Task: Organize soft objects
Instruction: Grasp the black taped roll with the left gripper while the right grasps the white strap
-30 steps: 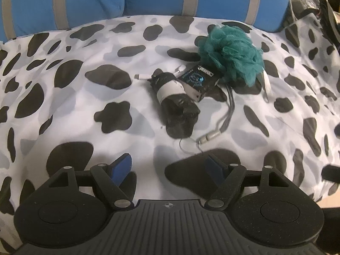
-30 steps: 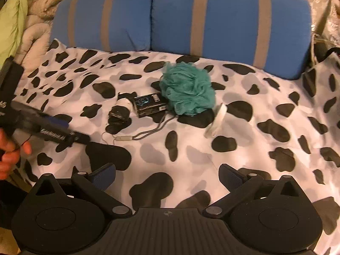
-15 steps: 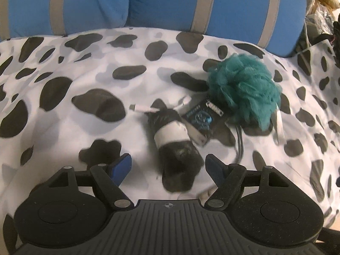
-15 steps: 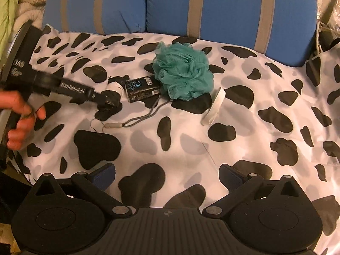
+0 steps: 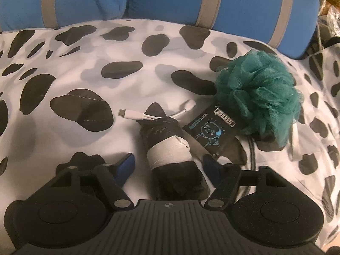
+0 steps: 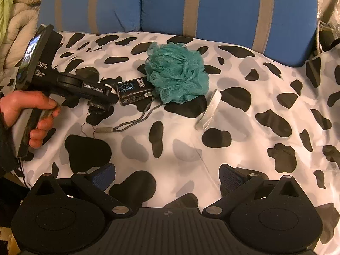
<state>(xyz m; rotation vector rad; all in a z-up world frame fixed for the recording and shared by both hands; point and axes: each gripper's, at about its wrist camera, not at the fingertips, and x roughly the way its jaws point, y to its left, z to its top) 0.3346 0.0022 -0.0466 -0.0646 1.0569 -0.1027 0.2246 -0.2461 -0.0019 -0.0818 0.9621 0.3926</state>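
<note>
Cow-print cover [image 5: 63,80] bears black roll [image 5: 170,148] between left claw [image 5: 167,165] pads.

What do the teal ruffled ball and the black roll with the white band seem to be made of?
Teal ruffled ball: probably nylon mesh, matt; fine netting shows in gathered folds. Black roll: seemingly thin plastic film, slightly glossy, with crinkled ends. Its white band looks like paper or tape.

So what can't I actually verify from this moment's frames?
- Left wrist view: near end of the black roll hidden under the gripper body; pad contact unclear.
- Right wrist view: the left gripper covers most of that roll.
- Both views: print on the black packet too small to read.
</note>
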